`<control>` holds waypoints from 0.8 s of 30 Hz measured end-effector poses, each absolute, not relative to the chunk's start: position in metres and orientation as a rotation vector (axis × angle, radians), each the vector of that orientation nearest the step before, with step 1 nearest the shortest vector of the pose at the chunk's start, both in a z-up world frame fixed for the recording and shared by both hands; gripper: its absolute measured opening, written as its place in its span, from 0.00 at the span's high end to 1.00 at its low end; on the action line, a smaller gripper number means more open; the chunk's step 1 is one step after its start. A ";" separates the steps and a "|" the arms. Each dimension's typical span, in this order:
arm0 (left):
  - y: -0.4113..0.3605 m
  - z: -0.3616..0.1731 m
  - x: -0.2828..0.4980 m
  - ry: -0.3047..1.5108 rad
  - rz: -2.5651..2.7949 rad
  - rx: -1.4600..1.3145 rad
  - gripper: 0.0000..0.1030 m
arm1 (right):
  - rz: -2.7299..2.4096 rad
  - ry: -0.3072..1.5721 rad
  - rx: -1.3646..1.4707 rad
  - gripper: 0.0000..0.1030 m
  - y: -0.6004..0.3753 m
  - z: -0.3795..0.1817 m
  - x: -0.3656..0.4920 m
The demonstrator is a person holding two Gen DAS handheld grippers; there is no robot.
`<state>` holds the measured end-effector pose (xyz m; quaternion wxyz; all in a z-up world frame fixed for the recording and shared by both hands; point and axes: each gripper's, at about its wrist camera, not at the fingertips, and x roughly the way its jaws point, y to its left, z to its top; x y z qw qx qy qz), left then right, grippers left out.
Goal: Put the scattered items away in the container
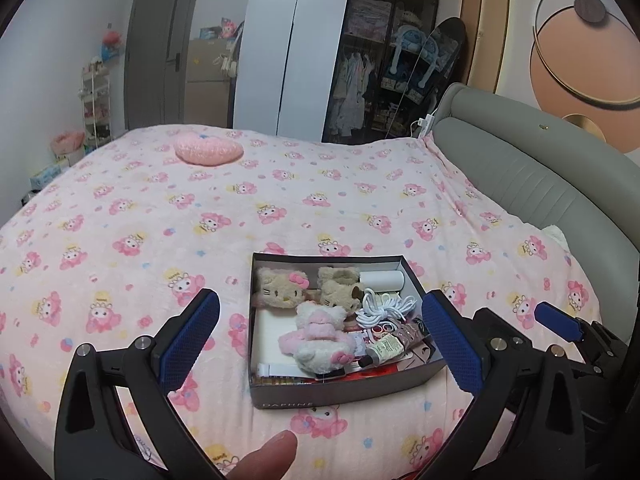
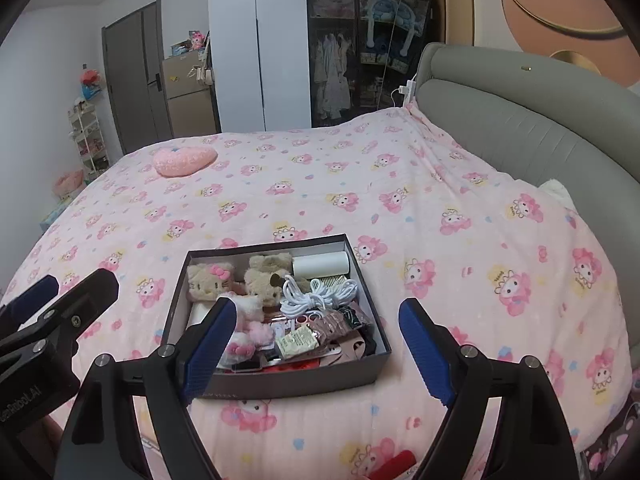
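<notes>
A grey cardboard box sits on the pink bed. It holds several plush cats, a white coiled cable, a white roll, a small tube and other small items. My left gripper is open and empty, above and just in front of the box, its blue pads on either side of it. In the right wrist view the box lies ahead. My right gripper is open and empty over the box's near right part.
A pink heart cushion lies at the far side of the bed. A grey padded headboard runs along the right. A red object shows at the bottom edge of the right wrist view. Wardrobes and a door stand behind.
</notes>
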<state>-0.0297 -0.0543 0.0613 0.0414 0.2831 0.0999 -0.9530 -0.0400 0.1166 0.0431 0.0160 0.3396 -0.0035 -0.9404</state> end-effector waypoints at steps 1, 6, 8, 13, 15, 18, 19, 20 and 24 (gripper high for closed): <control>-0.054 0.062 -0.027 0.303 -2.914 0.861 0.01 | -2.923 -0.012 1.055 0.20 0.116 0.044 -0.037; -0.052 0.063 -0.013 0.294 -2.908 0.855 0.01 | -2.934 -0.016 1.047 0.20 0.117 0.046 -0.021; -0.053 0.061 -0.007 0.291 -2.902 0.861 0.01 | -2.928 -0.010 1.046 0.20 0.117 0.046 -0.014; -0.056 0.055 0.011 0.312 -2.900 0.883 0.01 | -2.933 -0.014 1.057 0.20 0.126 0.044 -0.007; -0.054 0.053 0.017 0.299 -2.904 0.890 0.01 | -2.955 -0.035 1.056 0.20 0.132 0.045 -0.003; -0.051 0.051 0.022 0.263 -2.903 0.896 0.01 | -2.961 -0.051 1.064 0.20 0.133 0.041 0.000; -0.049 0.050 0.023 0.250 -2.902 0.898 0.01 | -2.960 -0.049 1.067 0.20 0.132 0.040 0.002; -0.049 0.049 0.024 0.245 -2.904 0.901 0.01 | -2.962 -0.041 1.070 0.20 0.131 0.038 0.003; -0.046 0.045 0.026 0.233 -2.902 0.918 0.01 | -2.957 -0.036 1.072 0.20 0.128 0.035 0.007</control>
